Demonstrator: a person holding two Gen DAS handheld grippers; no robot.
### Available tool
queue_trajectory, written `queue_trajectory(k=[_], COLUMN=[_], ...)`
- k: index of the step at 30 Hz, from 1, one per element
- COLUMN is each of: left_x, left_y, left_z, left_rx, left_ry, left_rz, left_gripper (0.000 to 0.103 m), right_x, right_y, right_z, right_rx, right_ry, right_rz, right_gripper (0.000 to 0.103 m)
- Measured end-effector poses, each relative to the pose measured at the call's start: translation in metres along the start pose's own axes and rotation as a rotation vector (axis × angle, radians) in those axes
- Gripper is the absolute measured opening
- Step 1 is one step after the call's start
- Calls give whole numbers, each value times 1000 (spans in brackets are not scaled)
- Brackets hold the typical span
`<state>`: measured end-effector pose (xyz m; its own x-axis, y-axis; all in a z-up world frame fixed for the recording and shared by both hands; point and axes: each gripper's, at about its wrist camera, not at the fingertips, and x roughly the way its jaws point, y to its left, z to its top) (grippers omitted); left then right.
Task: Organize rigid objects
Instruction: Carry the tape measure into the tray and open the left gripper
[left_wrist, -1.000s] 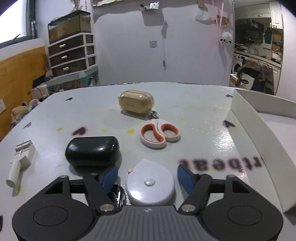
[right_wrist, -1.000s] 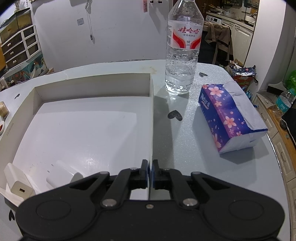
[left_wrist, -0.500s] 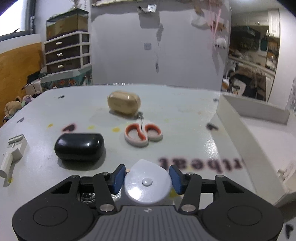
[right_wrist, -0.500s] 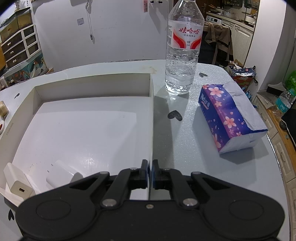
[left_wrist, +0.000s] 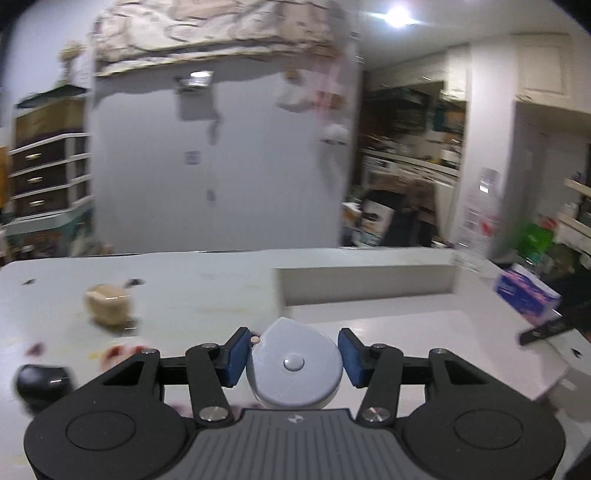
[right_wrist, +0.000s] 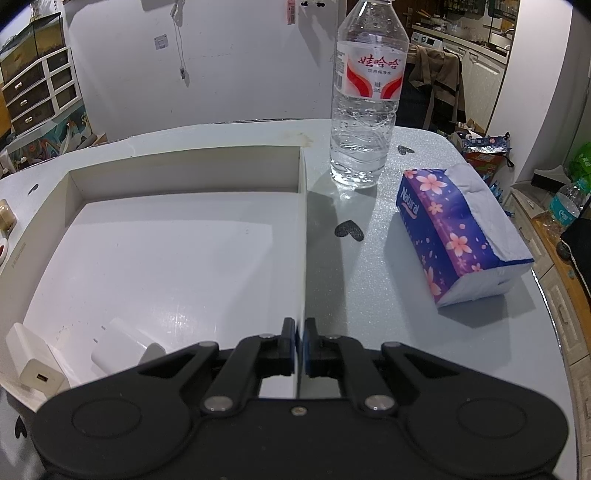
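1. The left gripper (left_wrist: 293, 356) is clamped on a round white tape measure (left_wrist: 293, 369); its blue pads (left_wrist: 234, 356) press the case from both sides, and the case is held above the worktop (left_wrist: 192, 291).
2. The left wrist view is blurred. Ahead of the tape measure lies the white tray (left_wrist: 365, 284), with its near left corner just beyond the held case.
3. On the worktop left of the tray sit a beige earbud case (left_wrist: 107, 302), a pair of scissors with red and white handles (left_wrist: 122, 350), smeared by blur, and a black case (left_wrist: 42, 380) at the lower left.
4. The right gripper (right_wrist: 300, 349) is closed on the tray's right wall (right_wrist: 302, 236), with one finger inside the tray and one outside.
5. Inside the tray, in the near left corner, lie two white chargers (right_wrist: 33, 360) (right_wrist: 122, 347), side by side.
6. Right of the tray on the worktop stand a water bottle (right_wrist: 364, 99) and, nearer, a purple flowered tissue pack (right_wrist: 454, 236), apart from each other.
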<state>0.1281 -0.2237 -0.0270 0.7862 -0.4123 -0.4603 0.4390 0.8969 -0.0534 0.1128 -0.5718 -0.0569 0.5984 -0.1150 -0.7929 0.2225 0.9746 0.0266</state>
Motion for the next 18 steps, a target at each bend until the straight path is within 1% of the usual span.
queue_trajectory(k=[4, 10, 13, 18], left_x=[20, 48, 63, 89], left_y=[-36, -83, -103, -137], left_z=[4, 10, 16, 19], left_rx=[42, 76, 72, 51], left_ry=[23, 39, 61, 121], left_rz=[-73, -166, -201, -278], left_gripper=[53, 53, 52, 53], right_x=[0, 0, 0, 0], right_y=[0, 1, 2, 2], right_z=[0, 0, 0, 0], right_rx=[0, -6, -7, -7], right_ry=[0, -1, -2, -2], right_rz=[0, -8, -10, -10], right_gripper=[5, 5, 5, 5])
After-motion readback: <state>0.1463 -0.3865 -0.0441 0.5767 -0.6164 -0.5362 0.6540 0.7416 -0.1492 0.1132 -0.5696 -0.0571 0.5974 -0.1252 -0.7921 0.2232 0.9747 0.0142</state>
